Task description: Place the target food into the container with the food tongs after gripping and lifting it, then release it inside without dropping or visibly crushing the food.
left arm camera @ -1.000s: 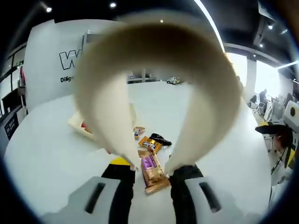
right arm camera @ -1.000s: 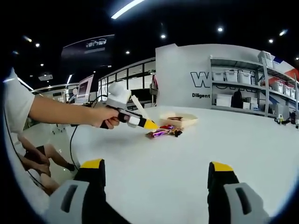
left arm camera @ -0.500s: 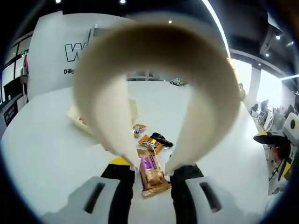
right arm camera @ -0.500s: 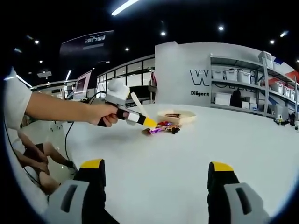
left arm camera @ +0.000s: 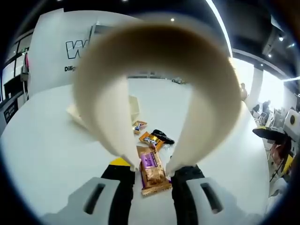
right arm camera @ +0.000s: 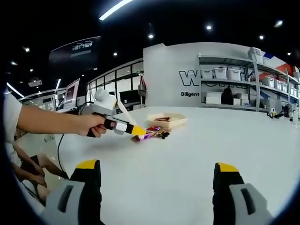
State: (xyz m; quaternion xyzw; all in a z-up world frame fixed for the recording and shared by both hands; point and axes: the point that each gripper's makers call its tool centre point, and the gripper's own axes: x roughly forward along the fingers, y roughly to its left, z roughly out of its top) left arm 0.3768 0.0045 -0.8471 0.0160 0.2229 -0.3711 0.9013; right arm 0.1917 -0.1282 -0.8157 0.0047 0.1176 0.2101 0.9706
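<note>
Left gripper view looks down along the tongs (left arm camera: 154,93), whose two cream arms run from a wide loop near the lens to tips that sit either side of a purple-and-tan snack bar (left arm camera: 151,171). The bar lies flat on the white desk (left arm camera: 42,154), between the tong tips and just ahead of the left gripper (left arm camera: 152,180). Its jaws are clenched on the tongs, pressing the arms from outside. Whether the tips already pinch the bar or only flank it I cannot tell; the bar looks to be resting on the desk, so I judge it not yet lifted.

Beyond the bar lie more wrapped snacks: an orange one (left arm camera: 150,141), a black one (left arm camera: 162,137) and a small one (left arm camera: 138,125). Farther off stands the shallow cream container (left arm camera: 133,108), partly hidden behind a tong arm.

Right gripper view shows the person's hand (right arm camera: 91,125) holding the left gripper low over the snack pile (right arm camera: 151,133), with the container (right arm camera: 166,121) just behind it. The right gripper (right arm camera: 157,180) hangs well apart from all this, jaws released and holding nothing.

So the task is at its start: tongs in hand and set about the bar. Gripping, lifting, carrying to the container and letting go inside all remain.
</note>
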